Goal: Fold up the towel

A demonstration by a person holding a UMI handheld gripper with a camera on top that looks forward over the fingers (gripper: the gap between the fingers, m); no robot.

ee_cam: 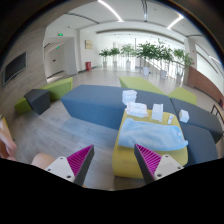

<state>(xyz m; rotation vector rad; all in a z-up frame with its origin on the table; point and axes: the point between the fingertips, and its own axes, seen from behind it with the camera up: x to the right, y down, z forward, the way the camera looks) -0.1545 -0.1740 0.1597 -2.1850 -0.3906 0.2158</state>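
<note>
Claw point(113, 160) of mine is held up in the air, well above everything, and its two fingers stand wide apart with nothing between them. The magenta pads point(78, 162) are bare; no cloth touches them.

Ahead of the fingers and below them I see a small yellow-green desk point(128, 158). On it lies the towel point(149, 132), light blue, spread more or less flat but with some wrinkles. It covers much of the top. At the far end of the desk stand a few white things point(130, 98), maybe boxes or cups; I cannot tell which. They are just beside the far edge of the towel.

Around the desk are blue-grey sofas point(95, 103) and green seats point(48, 92), and far behind, a row of plants point(150, 52) by big windows.

I judge that the folding is not yet begun: the towel is open and I am only approaching. The step in hand is to come down to one edge or corner of the towel. For the next move I must lower the claw toward the near side of the towel, keep the fingers open until one slides under the cloth, then close on a single layer. I should stay away from the white things, so that the towel does not drag them when I lift it.
</note>
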